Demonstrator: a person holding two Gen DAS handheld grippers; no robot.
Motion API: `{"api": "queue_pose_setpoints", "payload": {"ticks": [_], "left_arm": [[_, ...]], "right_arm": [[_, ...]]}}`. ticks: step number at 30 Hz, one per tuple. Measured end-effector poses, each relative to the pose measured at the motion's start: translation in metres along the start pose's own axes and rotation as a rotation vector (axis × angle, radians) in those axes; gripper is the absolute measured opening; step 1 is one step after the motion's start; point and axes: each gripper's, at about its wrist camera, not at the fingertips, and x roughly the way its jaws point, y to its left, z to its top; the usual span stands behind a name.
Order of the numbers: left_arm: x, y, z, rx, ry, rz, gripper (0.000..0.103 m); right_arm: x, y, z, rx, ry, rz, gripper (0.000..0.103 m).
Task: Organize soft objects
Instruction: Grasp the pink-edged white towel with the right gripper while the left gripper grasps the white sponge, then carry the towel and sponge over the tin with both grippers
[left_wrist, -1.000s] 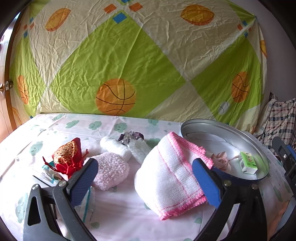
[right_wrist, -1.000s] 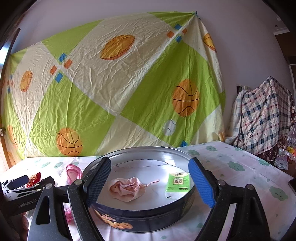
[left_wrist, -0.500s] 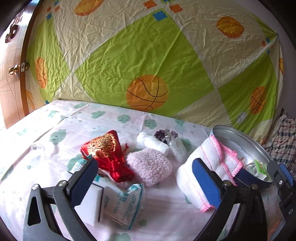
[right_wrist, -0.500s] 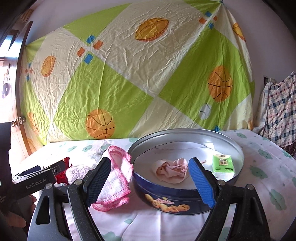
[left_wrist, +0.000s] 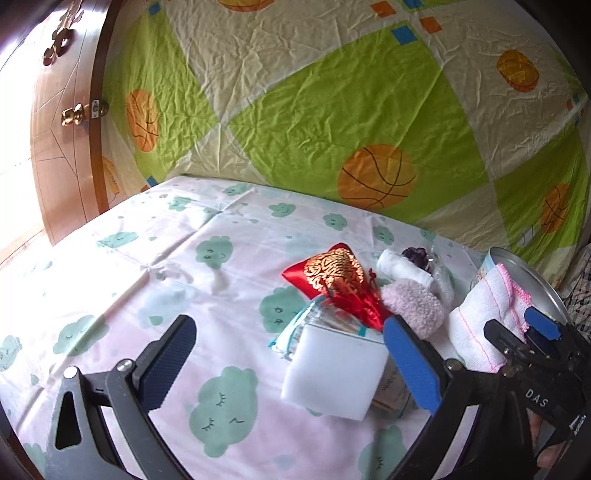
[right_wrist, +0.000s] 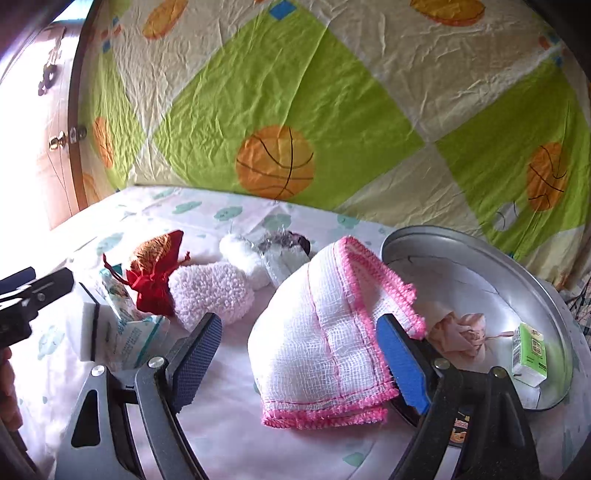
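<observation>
While the right gripper (right_wrist: 301, 363) is held wide open with nothing gripped, the folded white cloth with pink edging (right_wrist: 325, 332) is seen between its spread fingers, untouched, leaning against the round tin (right_wrist: 554, 299) at 3 o'clock. A pink fabric bundle (right_wrist: 461, 332) and a green carton (right_wrist: 530, 354) are noted inside the tin. At 10 o'clock from the cloth, a fluffy pink mitt (right_wrist: 210, 291) and a red gold-patterned pouch (right_wrist: 155, 273) are recorded on the cloud-print sheet (right_wrist: 221, 424). The left gripper (left_wrist: 291, 363) is likewise wide open and empty; a white foam block (left_wrist: 332, 373) lies just before its right finger.
</observation>
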Motion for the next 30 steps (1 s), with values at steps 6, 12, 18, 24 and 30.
{"api": "queue_pose_setpoints", "payload": {"ticks": [6, 12, 18, 24, 30], "left_arm": [[-0.001, 0.016, -0.005, 0.037, 0.049, 0.008, 0.103], [0.002, 0.002, -0.009, 0.086, 0.094, -0.043, 0.103], [0.015, -0.015, -0.012, 0.105, 0.146, -0.056, 0.102], [0.034, -0.018, -0.013, 0.104, 0.223, -0.009, 0.07], [0.035, -0.012, -0.013, 0.073, 0.228, -0.024, 0.055]], "right_arm": [[0.045, -0.002, -0.003, 0.013, 0.22, 0.009, 0.084], [0.052, -0.011, -0.008, 0.067, 0.255, 0.047, 0.048], [0.021, -0.019, -0.006, 0.103, 0.095, 0.285, 0.026], [-0.016, -0.015, -0.009, 0.067, -0.074, 0.284, 0.026], [-0.03, -0.016, -0.007, 0.057, -0.132, 0.266, 0.026]]}}
